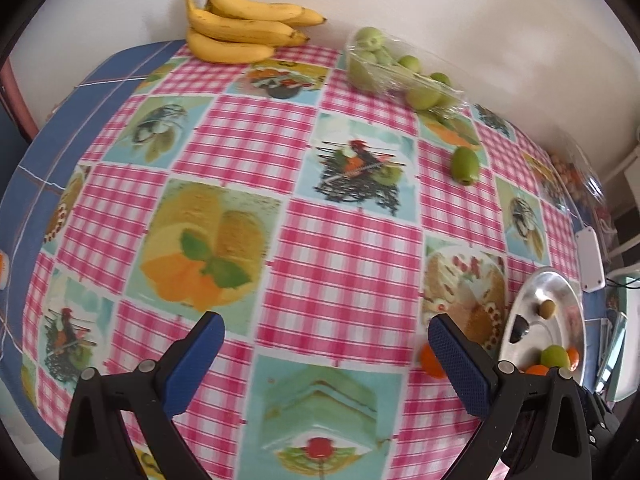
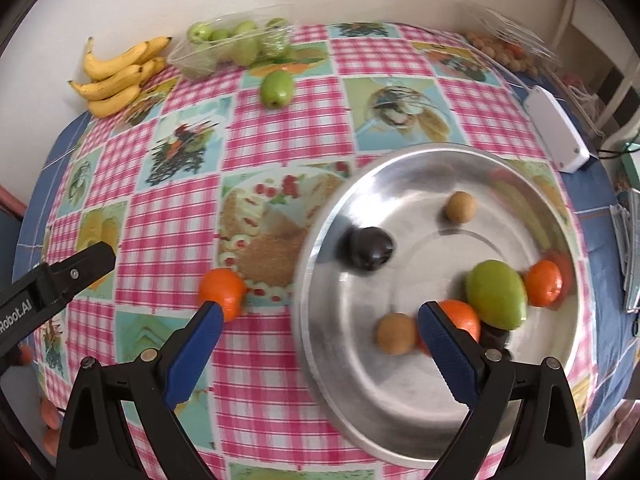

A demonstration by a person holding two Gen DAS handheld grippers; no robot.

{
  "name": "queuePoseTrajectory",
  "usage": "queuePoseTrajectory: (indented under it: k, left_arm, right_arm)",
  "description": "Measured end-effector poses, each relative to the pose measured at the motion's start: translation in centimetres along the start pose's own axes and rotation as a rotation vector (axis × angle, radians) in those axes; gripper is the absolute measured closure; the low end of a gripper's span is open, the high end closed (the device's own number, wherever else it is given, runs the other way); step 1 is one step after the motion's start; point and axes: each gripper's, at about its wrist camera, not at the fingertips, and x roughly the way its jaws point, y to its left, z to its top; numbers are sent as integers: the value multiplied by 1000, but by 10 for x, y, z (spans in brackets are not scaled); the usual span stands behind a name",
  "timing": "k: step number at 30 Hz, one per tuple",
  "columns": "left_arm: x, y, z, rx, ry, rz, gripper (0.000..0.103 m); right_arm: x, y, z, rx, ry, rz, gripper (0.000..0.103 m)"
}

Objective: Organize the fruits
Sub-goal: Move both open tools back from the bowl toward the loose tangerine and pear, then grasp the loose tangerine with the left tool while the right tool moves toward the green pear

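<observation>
Well apart, blue-padded fingers [image 2: 448, 344] of the right gripper [image 2: 320, 320], released, nothing between them, hanging above the near-left rim of the metal bowl [image 2: 360, 400]. Likewise spread and empty, the left gripper [image 1: 326, 332], over the pink checked tablecloth [image 1: 340, 248] near its front edge.

Inside the bowl: a green fruit [image 2: 496, 294] touching two oranges [image 2: 542, 283], a dark plum [image 2: 370, 248] toward the left wall, two small brown fruits [image 2: 396, 333], one near the far side, one near the front. Just outside the bowl's left rim, a loose orange [image 2: 224, 290] on the cloth, beside the right gripper's left fingertip.

At the far left corner, a bunch of bananas [image 1: 244, 26] against the wall. Along the far edge, a clear plastic tray [image 1: 388, 66] of green fruits, one more green fruit [image 1: 465, 165] lying alone on the cloth just in front of it. By the right edge, a white box [image 2: 558, 128].
</observation>
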Motion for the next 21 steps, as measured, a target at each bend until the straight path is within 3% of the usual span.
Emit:
queuePoseTrajectory:
  k: [9, 21]
  left_arm:
    - [12, -31, -10, 26, 41, -33, 3]
    - [36, -60, -21, 25, 116, -118, 27]
  right_arm:
    - [-4, -21, -3, 38, -3, -4, 5]
    - [-5, -40, -8, 63, 10, -18, 5]
